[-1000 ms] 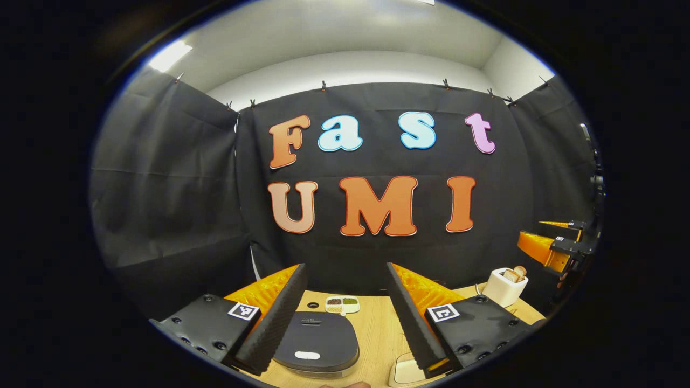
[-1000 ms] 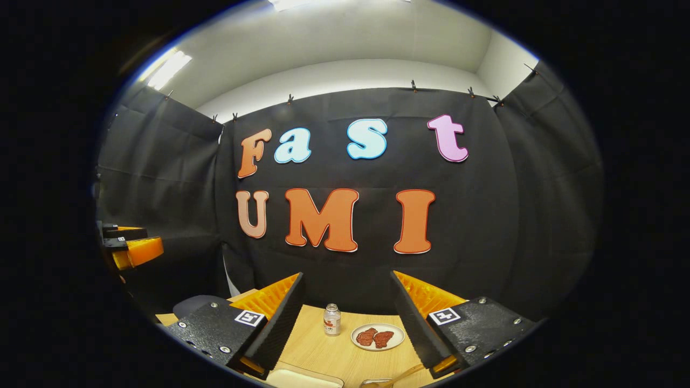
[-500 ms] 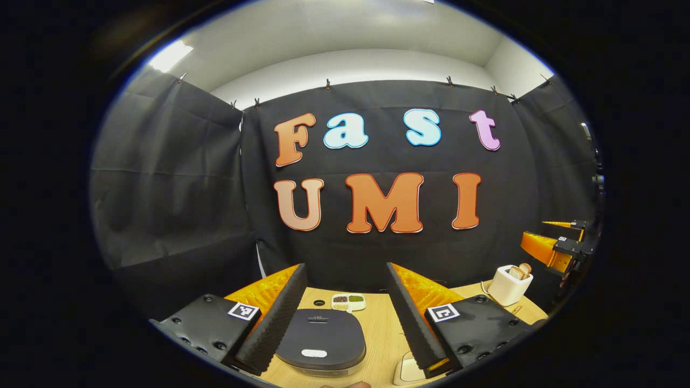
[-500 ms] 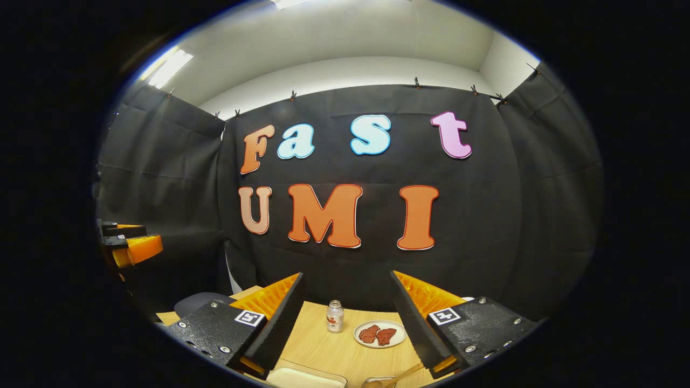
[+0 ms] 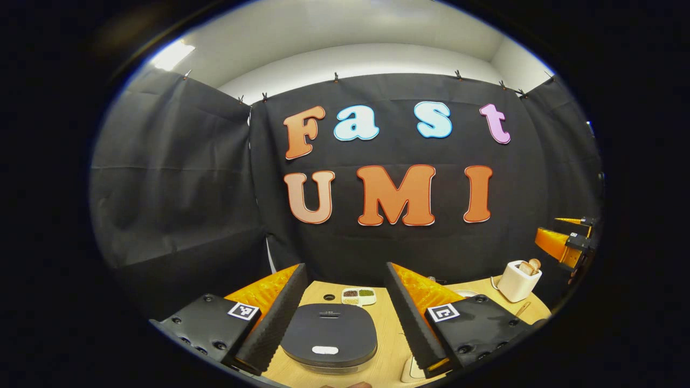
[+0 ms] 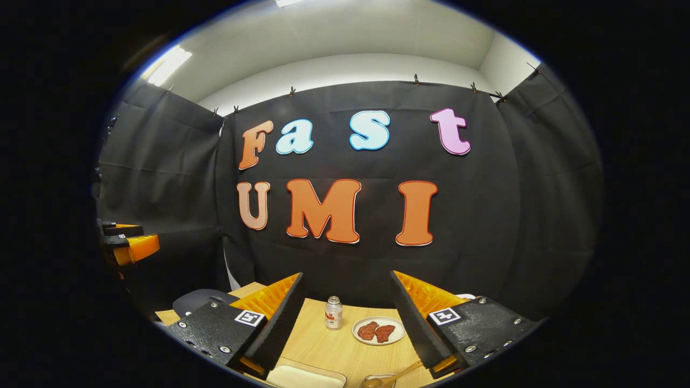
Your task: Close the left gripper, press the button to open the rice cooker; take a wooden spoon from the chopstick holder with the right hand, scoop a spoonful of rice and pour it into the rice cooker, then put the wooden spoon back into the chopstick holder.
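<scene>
The rice cooker (image 5: pixel 330 337) stands low in the left gripper view, its dark grey lid down and a small white button (image 5: pixel 325 350) at its near edge. My left gripper (image 5: pixel 345 268) hovers above and behind it, open, nothing between its fingers. In the right gripper view my right gripper (image 6: pixel 346 275) is open and empty over the wooden table (image 6: pixel 323 345). A wooden spoon (image 6: pixel 392 377) lies at the bottom edge, below the right finger. A rounded dark edge of the cooker (image 6: pixel 197 300) shows at the left.
A divided dish of beans (image 5: pixel 358 295) sits behind the cooker. A white box with brown pieces sticking out (image 5: pixel 519 280) stands at the right. A small bottle (image 6: pixel 333 312), a plate of red-brown pieces (image 6: pixel 378 330) and a pale tray (image 6: pixel 307 377) are on the table.
The left gripper's view has swung left and tipped down, so the cooker sits more to the right and shows more fully. The right gripper's view has tipped down slightly. Both stay open.
</scene>
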A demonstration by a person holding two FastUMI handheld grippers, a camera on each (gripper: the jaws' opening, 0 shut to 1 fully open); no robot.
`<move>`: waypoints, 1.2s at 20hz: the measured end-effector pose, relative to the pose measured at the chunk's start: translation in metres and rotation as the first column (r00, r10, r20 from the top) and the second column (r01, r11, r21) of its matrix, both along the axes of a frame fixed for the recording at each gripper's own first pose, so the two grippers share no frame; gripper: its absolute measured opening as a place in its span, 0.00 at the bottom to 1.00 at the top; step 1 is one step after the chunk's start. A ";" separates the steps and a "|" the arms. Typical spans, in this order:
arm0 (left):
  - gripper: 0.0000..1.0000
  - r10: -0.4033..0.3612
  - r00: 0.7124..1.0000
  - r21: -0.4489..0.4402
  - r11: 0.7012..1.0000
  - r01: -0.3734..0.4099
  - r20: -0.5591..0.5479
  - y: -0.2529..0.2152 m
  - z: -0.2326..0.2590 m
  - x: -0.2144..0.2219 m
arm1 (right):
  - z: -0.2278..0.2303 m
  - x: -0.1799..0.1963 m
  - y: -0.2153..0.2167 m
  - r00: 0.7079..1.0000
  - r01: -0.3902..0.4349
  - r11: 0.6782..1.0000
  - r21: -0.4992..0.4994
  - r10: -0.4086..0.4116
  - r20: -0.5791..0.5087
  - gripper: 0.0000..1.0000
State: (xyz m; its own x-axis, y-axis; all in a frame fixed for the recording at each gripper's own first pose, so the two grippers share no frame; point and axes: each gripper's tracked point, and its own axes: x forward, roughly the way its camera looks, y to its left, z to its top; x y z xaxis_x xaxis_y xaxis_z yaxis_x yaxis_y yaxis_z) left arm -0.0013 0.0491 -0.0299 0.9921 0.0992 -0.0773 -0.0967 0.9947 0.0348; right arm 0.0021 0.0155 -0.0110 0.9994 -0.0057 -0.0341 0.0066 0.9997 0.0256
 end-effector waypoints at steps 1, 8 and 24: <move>0.96 0.009 1.000 -0.001 1.000 -0.009 -0.007 0.004 -0.003 0.001 | -0.001 0.000 -0.001 1.000 0.002 1.000 -0.002 -0.002 -0.003 0.95; 0.99 0.065 0.993 -0.061 0.996 -0.070 -0.095 0.042 -0.035 0.010 | -0.015 -0.003 -0.008 0.999 0.026 1.000 -0.013 -0.027 -0.033 0.95; 0.06 0.026 0.883 -0.201 0.970 -0.135 -0.469 0.076 -0.157 0.059 | -0.038 0.000 -0.042 0.985 0.151 0.988 -0.017 -0.152 -0.085 0.95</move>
